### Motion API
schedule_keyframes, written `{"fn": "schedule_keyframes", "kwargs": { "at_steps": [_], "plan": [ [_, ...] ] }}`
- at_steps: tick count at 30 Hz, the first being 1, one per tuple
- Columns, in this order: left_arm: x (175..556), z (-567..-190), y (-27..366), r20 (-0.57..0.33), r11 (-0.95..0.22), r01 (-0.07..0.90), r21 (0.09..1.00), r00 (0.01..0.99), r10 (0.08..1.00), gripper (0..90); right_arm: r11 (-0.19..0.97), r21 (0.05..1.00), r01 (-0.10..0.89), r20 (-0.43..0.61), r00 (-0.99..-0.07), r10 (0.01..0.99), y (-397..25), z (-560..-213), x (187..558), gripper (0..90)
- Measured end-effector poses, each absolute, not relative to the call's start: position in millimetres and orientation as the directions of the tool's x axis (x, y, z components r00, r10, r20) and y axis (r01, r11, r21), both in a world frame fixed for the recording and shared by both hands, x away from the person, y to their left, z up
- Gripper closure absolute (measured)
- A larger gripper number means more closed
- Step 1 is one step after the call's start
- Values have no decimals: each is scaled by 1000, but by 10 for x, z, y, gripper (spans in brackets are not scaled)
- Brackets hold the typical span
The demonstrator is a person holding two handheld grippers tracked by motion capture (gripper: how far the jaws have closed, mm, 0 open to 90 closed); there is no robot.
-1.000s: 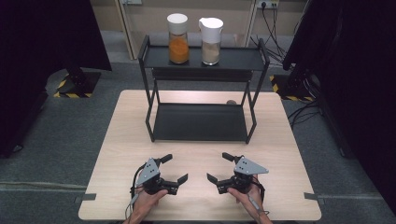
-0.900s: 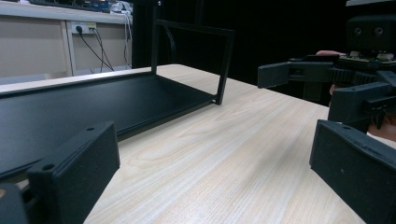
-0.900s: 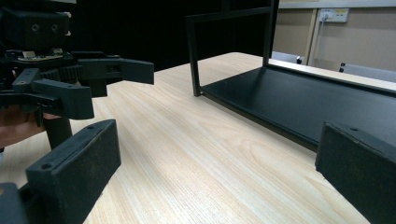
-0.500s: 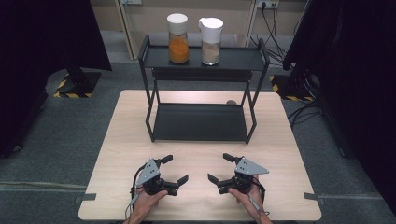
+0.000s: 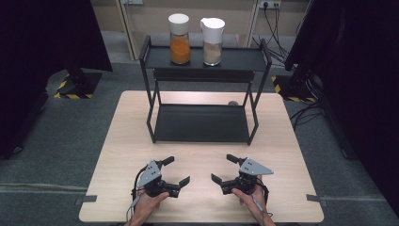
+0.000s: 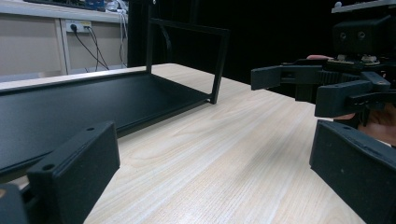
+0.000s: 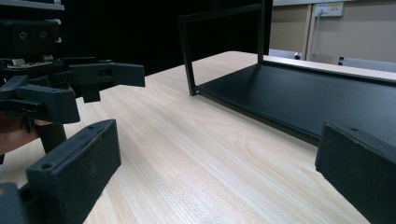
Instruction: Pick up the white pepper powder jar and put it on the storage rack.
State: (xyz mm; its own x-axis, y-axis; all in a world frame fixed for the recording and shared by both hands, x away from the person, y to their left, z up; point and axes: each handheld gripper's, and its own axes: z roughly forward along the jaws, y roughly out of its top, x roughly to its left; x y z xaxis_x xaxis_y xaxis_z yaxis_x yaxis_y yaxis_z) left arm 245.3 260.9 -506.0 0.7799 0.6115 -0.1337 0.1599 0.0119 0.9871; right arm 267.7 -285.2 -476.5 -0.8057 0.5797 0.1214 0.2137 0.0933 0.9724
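A black two-tier metal rack (image 5: 202,123) stands on the light wooden table (image 5: 122,141). On its top shelf stand a jar of orange powder (image 5: 179,38) with a white lid and a white-lidded jar of beige powder (image 5: 212,41). My left gripper (image 5: 176,170) rests open near the table's front edge, empty, jaws pointing right. My right gripper (image 5: 224,168) rests open opposite it, empty, jaws pointing left. In the left gripper view the right gripper (image 6: 299,88) faces me, with the rack's lower shelf (image 6: 70,107) at left. The right gripper view shows the left gripper (image 7: 79,88) and the rack's lower shelf (image 7: 303,98).
A small brown object (image 5: 232,103) lies on the table behind the rack. Dark curtains (image 5: 42,52) flank the table on both sides. Wall sockets with cables (image 5: 270,14) are at the back. Grey floor surrounds the table.
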Motion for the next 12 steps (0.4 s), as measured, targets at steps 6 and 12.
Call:
{"fn": "schedule_keyframes", "kwargs": {
  "at_steps": [6,12],
  "plan": [
    [2453,-5060,2611,-135,13,161,987,779,612,11,90,972,216,125,-805,580,-2858,-4769,2680,5],
    [2454,-5059,2611,-134,13,160,987,778,614,11,87,972,219,128,-802,583,-2866,-4771,2681,5]
  ]
}}
